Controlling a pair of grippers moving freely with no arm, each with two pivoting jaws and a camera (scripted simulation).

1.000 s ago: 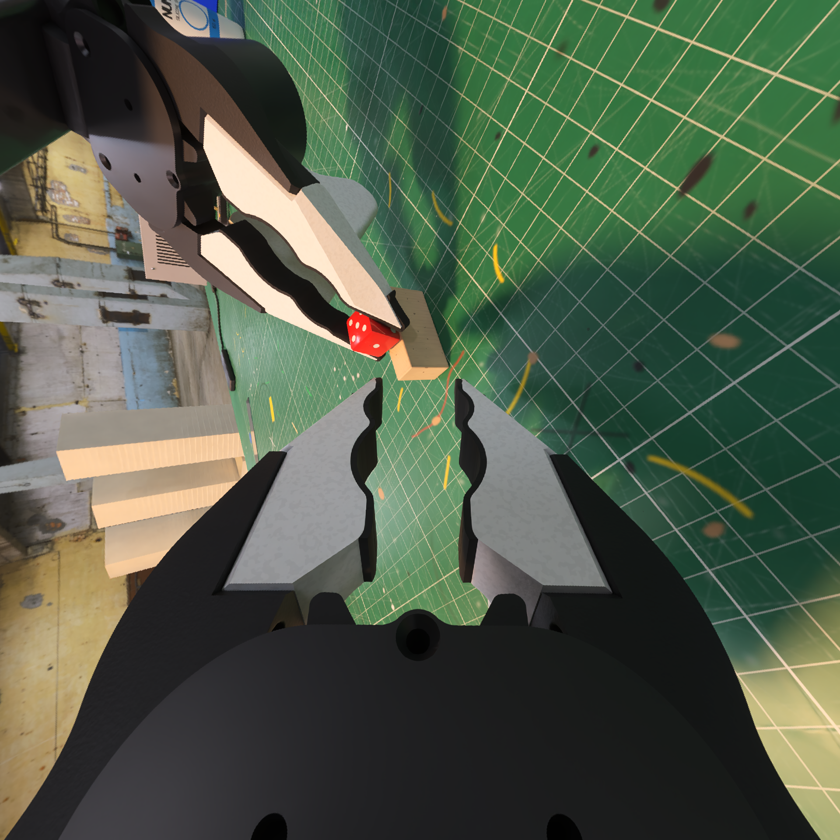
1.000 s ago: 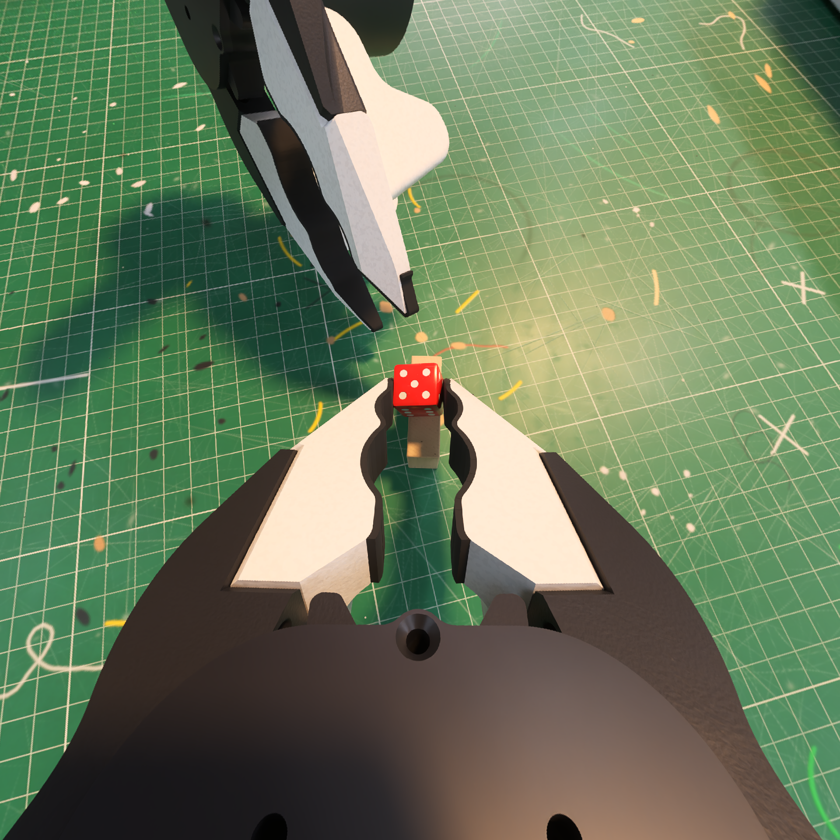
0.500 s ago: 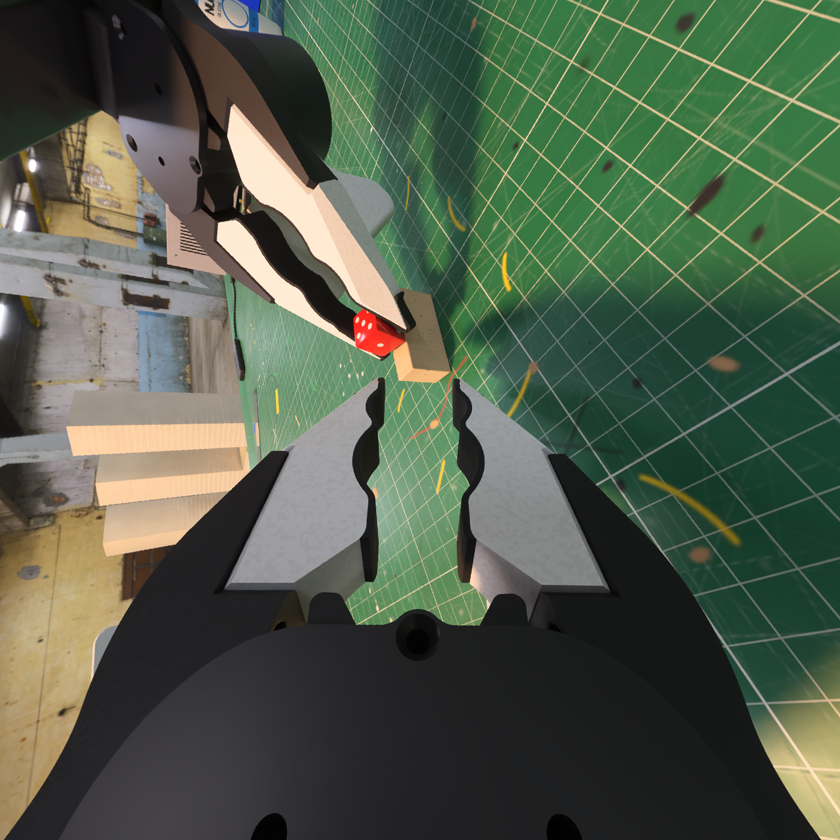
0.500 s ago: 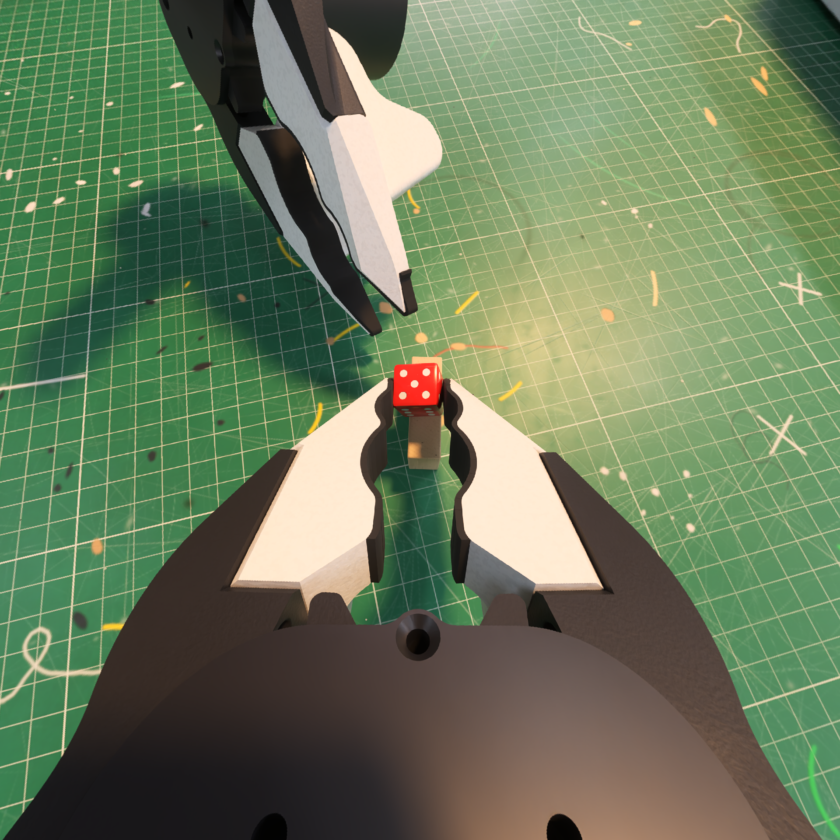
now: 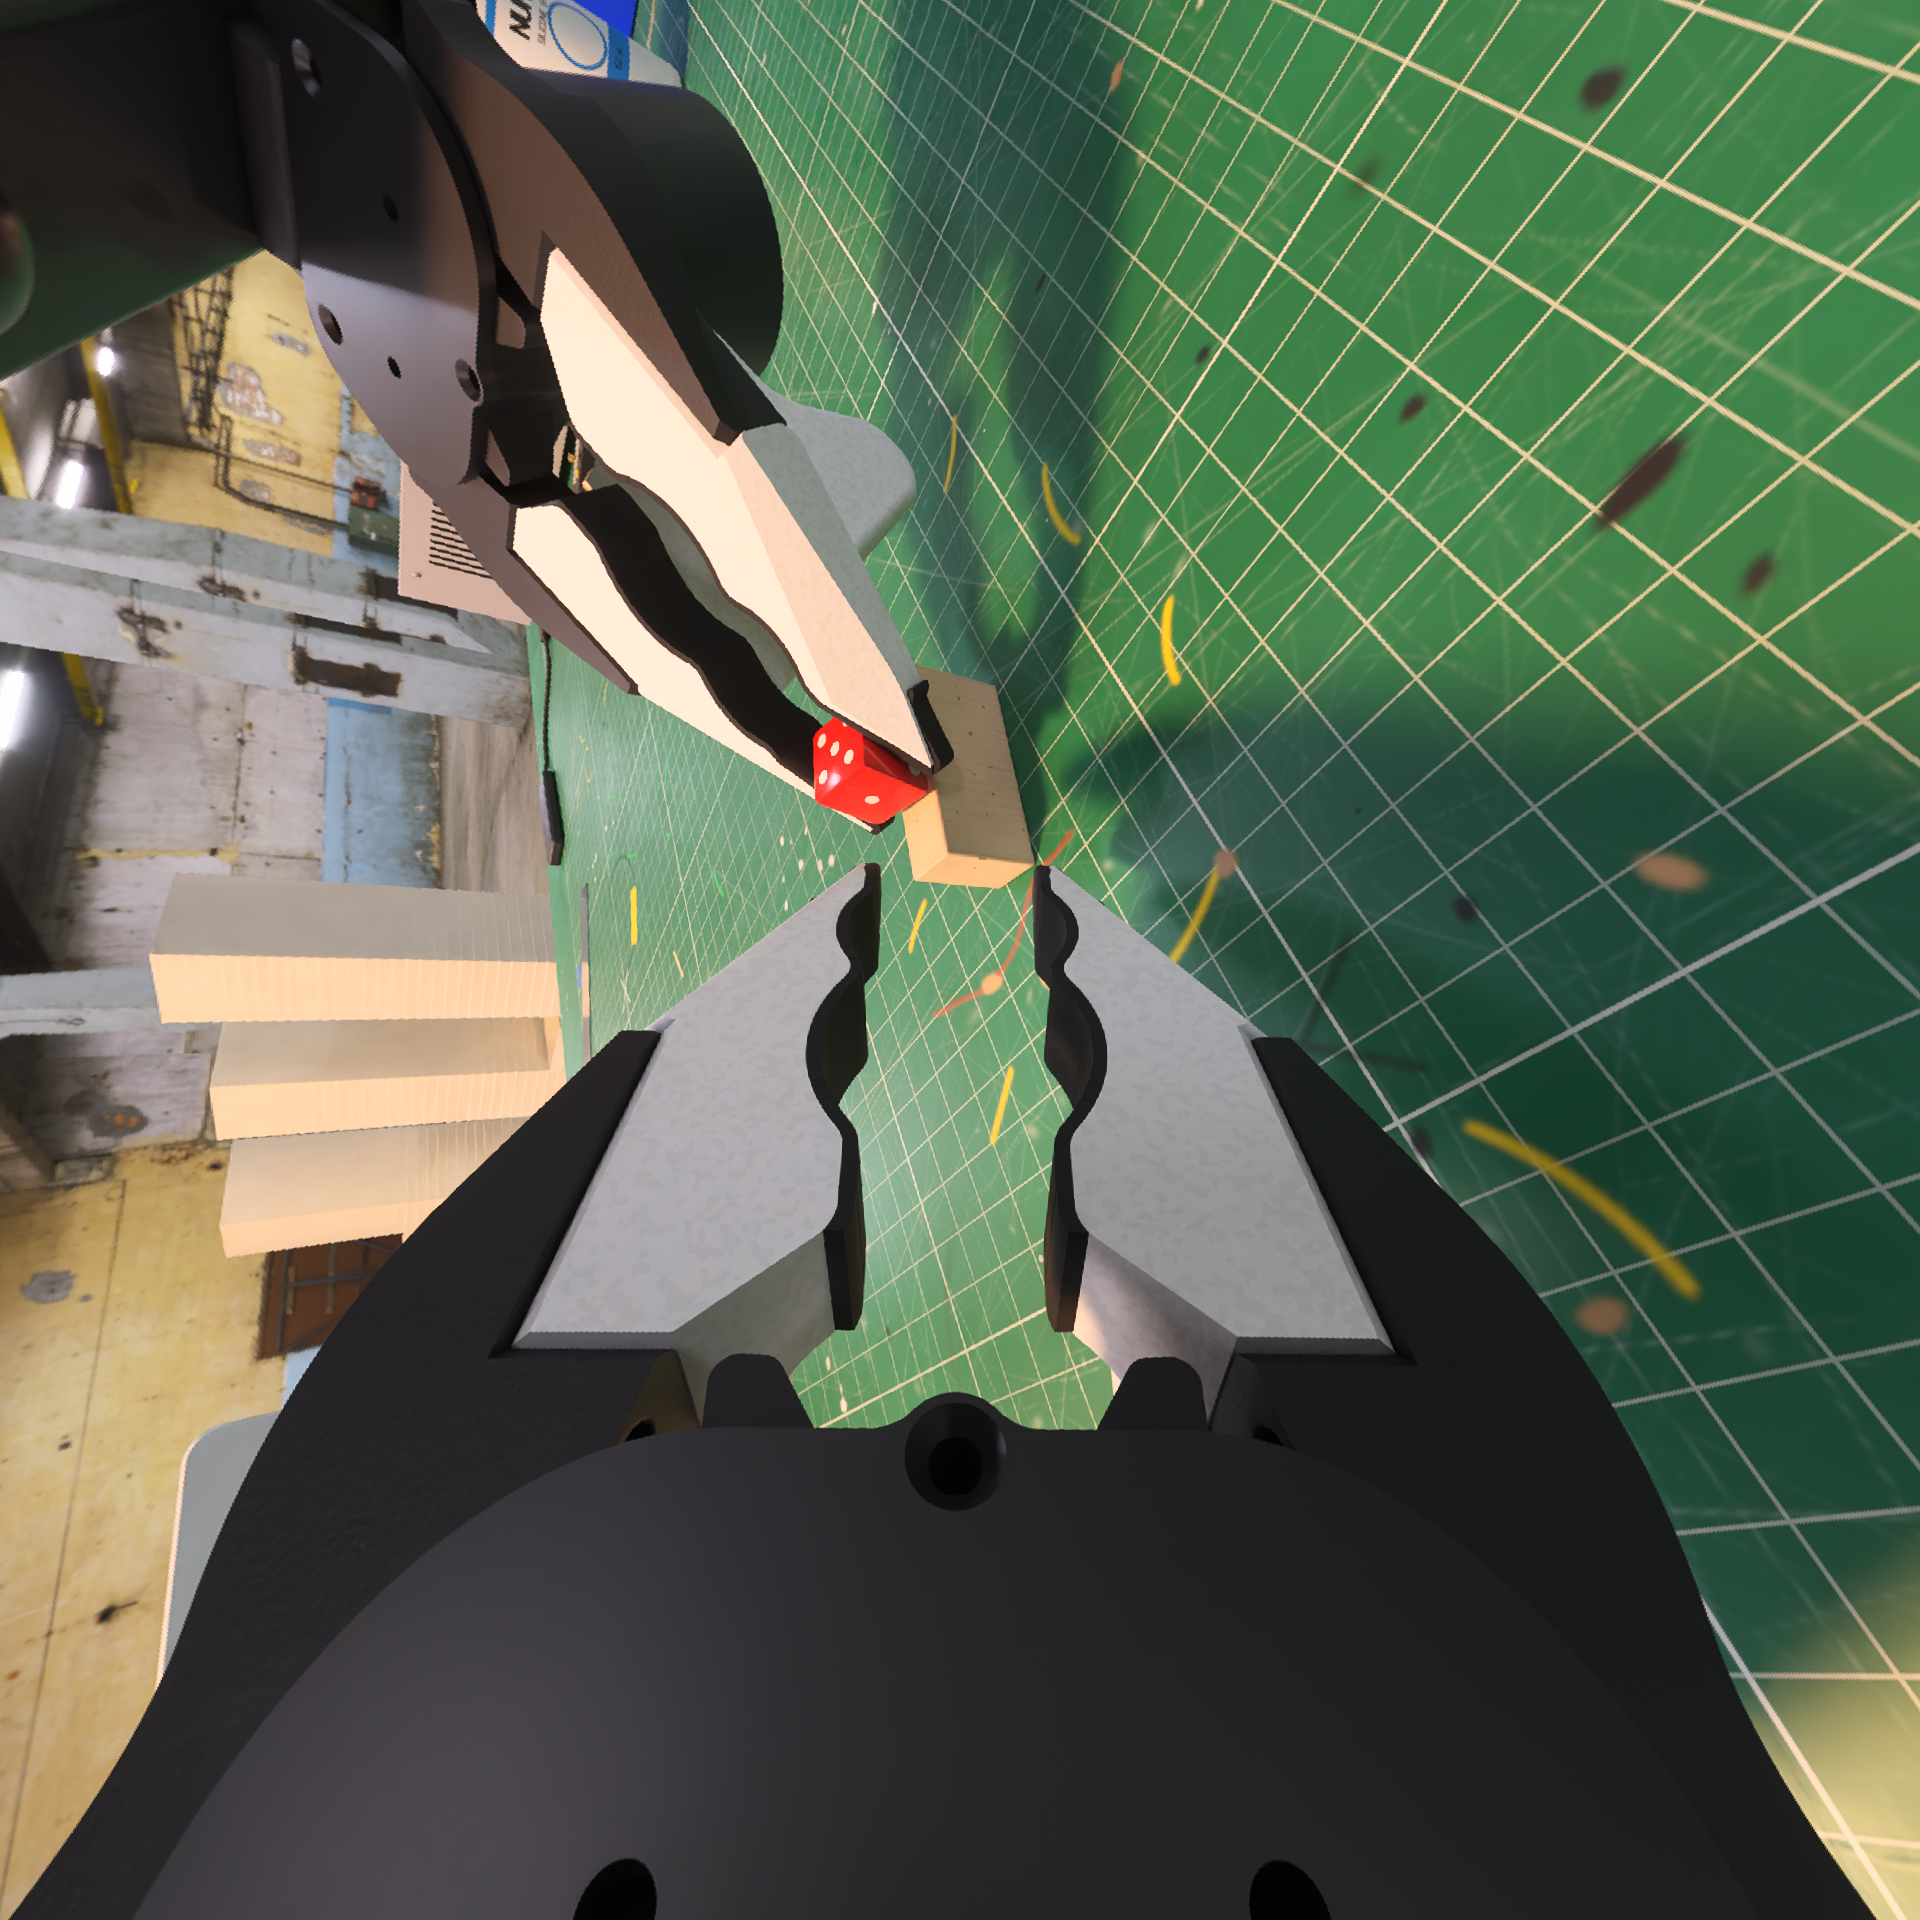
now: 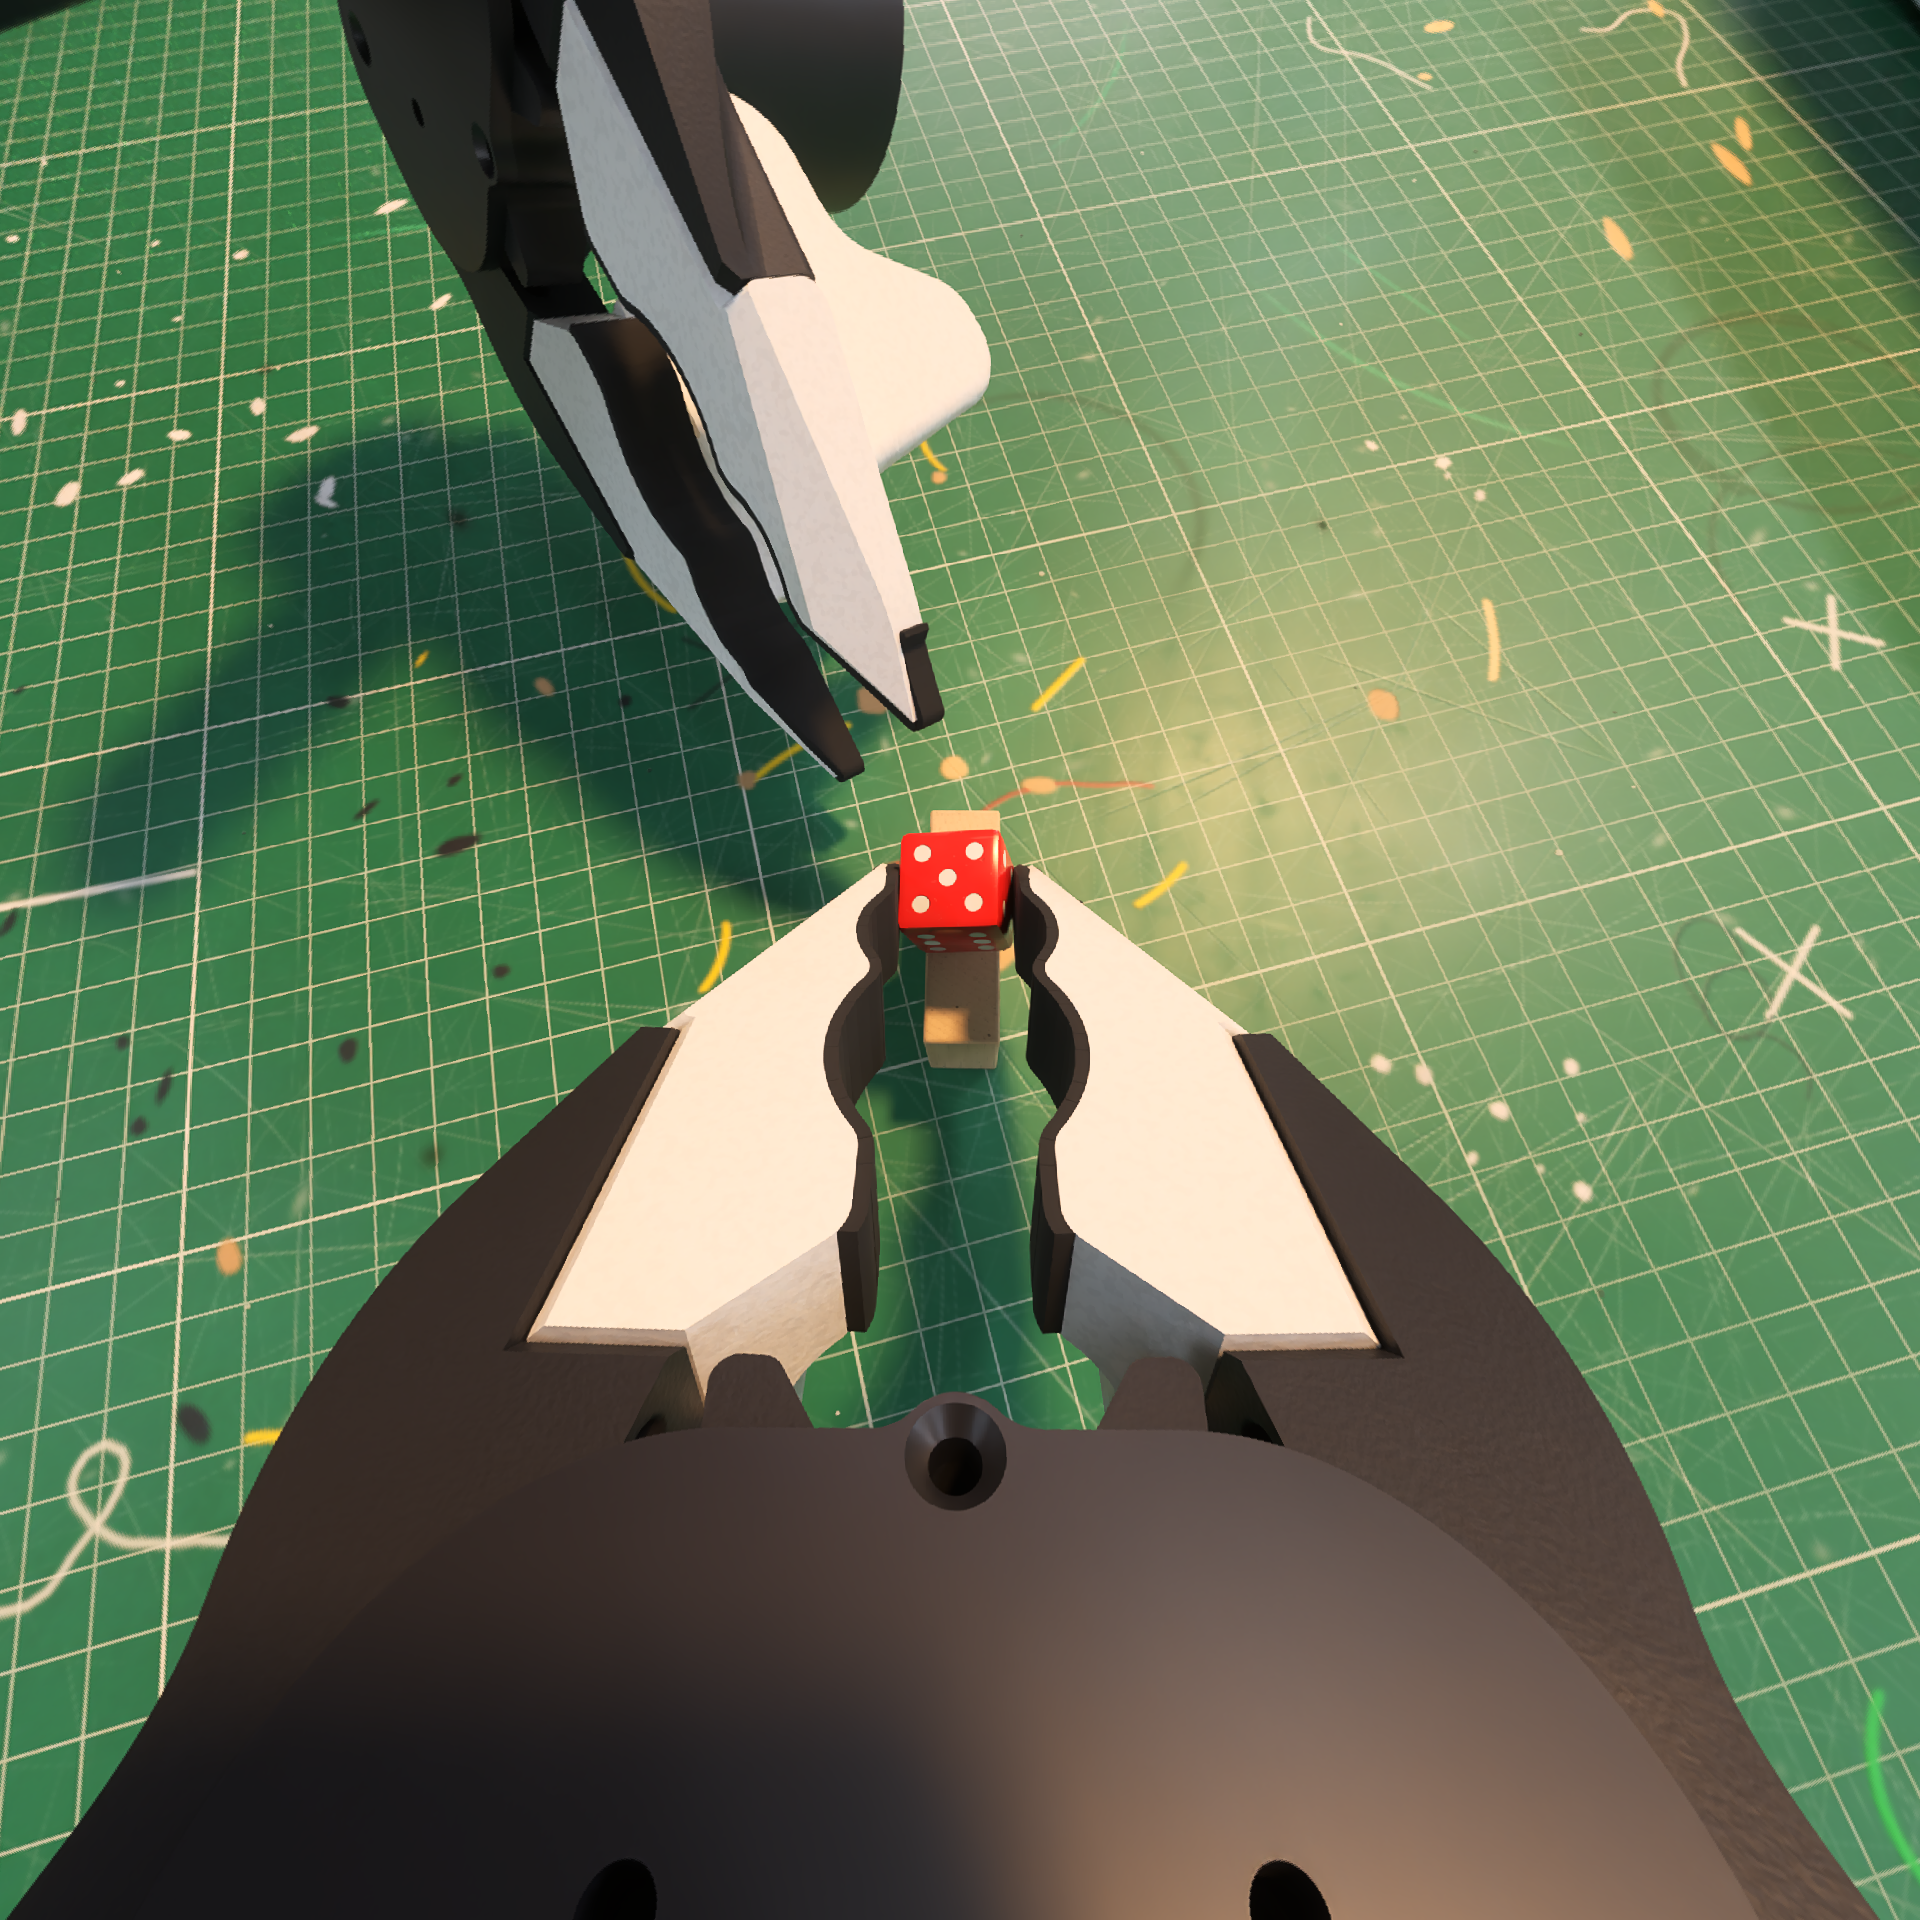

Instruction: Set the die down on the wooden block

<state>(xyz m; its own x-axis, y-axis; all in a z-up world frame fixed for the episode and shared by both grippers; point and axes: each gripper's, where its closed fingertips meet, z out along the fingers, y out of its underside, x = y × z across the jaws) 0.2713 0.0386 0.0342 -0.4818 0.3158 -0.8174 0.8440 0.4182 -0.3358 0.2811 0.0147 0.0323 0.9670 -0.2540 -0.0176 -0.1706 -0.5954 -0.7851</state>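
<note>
My right gripper (image 6: 954, 894) is shut on a red die with white pips (image 6: 951, 883), pinched between its fingertips. A small wooden block (image 6: 961, 1023) lies on the green cutting mat (image 6: 1455, 520) directly under the die. In the left wrist view the die (image 5: 862, 774) sits right at the block's (image 5: 971, 790) upper face; I cannot tell if they touch. My left gripper (image 5: 954, 883) is open and empty, with its tips just short of the block. It also shows in the right wrist view (image 6: 888, 743), beyond the block.
A white lump-shaped object (image 6: 904, 343) lies on the mat behind the left gripper. Past the mat's edge, the left wrist view shows stacked pale boards (image 5: 353, 1049), a grey vented box (image 5: 447, 551) and a blue-and-white container (image 5: 582, 42).
The left gripper has shifted and tilted slightly, so the block and die slide a little in its view. The right gripper holds the die over the block almost unmoved.
</note>
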